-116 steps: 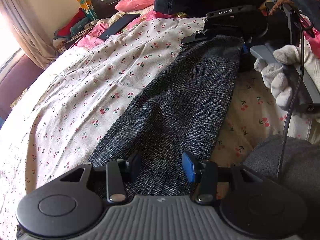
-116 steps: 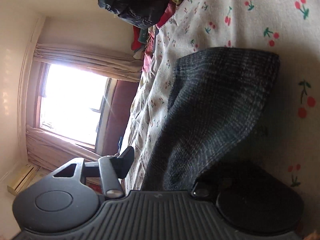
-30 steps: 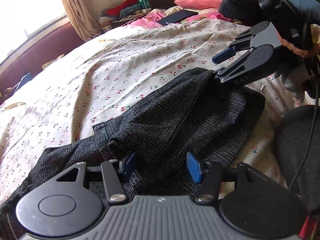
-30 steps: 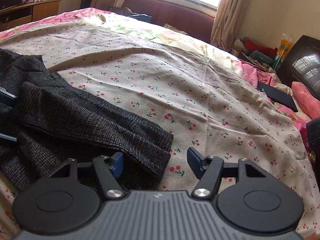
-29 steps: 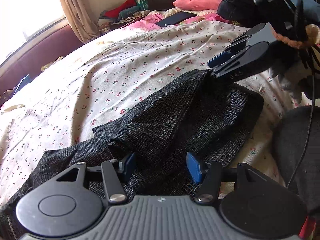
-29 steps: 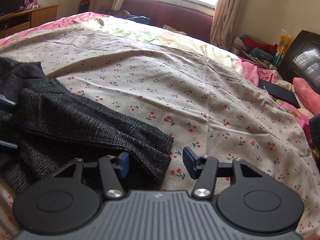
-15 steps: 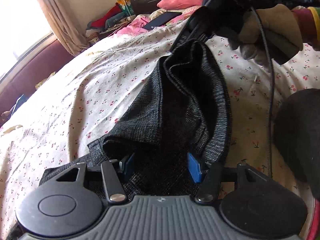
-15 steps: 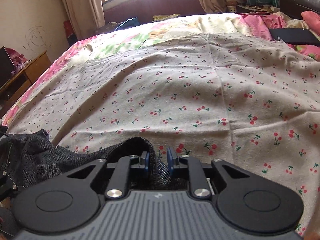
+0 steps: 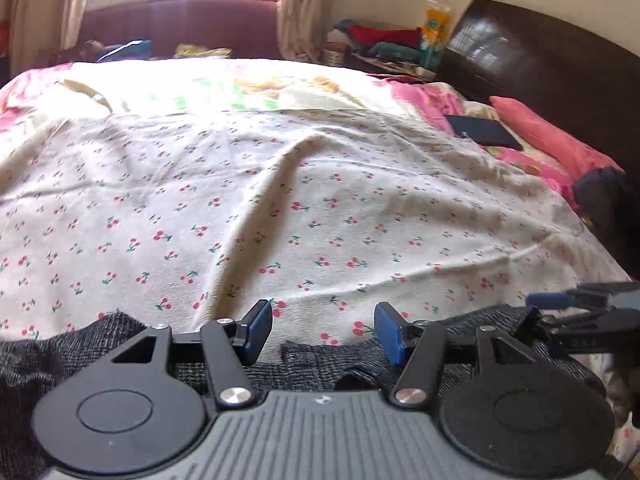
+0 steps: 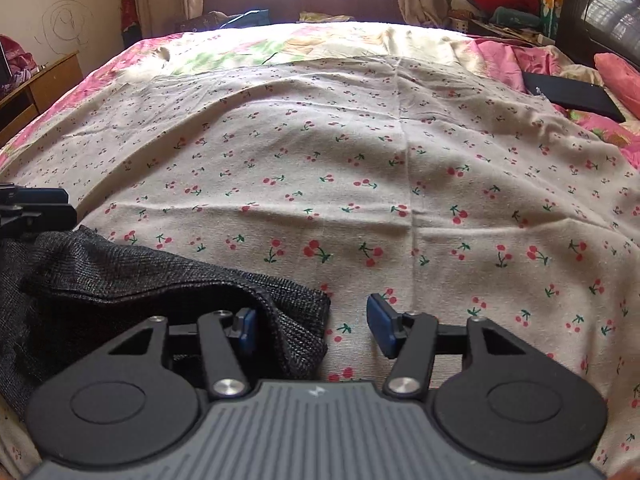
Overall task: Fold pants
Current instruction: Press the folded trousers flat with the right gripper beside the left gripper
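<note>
dark pants [image 10: 120, 280] lie on the cherry-print bedsheet [image 10: 360, 160].

**A bed under a cherry-print sheet**

The bed [image 10: 360, 128] is spread with a cream sheet [image 9: 360, 220] printed all over with small red cherries, creased by a long ridge running from the centre toward 6 o'clock in the left wrist view. Beyond it, toward 12 o'clock, a pink flowered cover [image 10: 248, 46] shows. Dark grey pants [image 10: 120, 280] lie bunched on the sheet at 8 o'clock in the right wrist view. At 2 o'clock a flat black slab [image 10: 568, 94] rests on the pink cover, with a pink pillow [image 9: 556, 136] just beside it against the dark headboard [image 9: 552, 64].
</note>
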`<state>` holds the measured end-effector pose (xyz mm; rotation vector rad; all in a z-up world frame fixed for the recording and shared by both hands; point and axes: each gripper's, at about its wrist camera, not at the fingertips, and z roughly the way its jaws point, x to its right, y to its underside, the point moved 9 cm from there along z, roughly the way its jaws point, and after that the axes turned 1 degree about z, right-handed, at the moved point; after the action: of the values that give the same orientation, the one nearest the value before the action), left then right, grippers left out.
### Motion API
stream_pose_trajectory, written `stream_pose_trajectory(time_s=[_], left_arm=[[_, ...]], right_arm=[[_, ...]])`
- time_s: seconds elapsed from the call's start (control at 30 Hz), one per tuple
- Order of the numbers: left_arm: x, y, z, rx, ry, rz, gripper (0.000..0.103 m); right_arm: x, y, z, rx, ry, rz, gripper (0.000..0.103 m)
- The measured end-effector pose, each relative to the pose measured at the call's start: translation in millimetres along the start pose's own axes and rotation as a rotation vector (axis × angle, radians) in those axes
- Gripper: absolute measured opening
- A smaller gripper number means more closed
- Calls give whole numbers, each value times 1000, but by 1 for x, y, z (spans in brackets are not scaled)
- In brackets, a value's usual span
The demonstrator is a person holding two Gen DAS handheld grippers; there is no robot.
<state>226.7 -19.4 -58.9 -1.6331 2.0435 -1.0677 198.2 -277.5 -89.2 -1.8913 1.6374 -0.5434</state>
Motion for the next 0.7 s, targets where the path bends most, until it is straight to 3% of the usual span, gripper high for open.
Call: stream_pose_trajectory(time_s=[0.1, 0.17, 0.33, 0.43, 0.5, 0.6, 0.7], left_arm=[[-22, 13, 6, -50, -101, -27, 68], [-18, 25, -15, -38, -61, 26, 68], [2, 69, -57, -94, -18, 247, 70], [7, 84, -49, -149, 16, 215, 70], [13, 81, -42, -144, 55, 189, 70], [18, 71, -31, -108, 54, 182, 72], [16, 66, -19, -108, 75, 100, 72]], right_arm=[[17, 2, 8, -28, -50, 139, 67], [22, -2, 6, -33, -84, 201, 68], [16, 2, -11, -36, -95, 144, 68], [25, 7, -7, -51, -133, 262, 68], [26, 5, -5, -50, -121, 303, 68], [10, -2, -17, -9, -55, 154, 68], [-7, 1, -21, -7, 1, -14, 69]])
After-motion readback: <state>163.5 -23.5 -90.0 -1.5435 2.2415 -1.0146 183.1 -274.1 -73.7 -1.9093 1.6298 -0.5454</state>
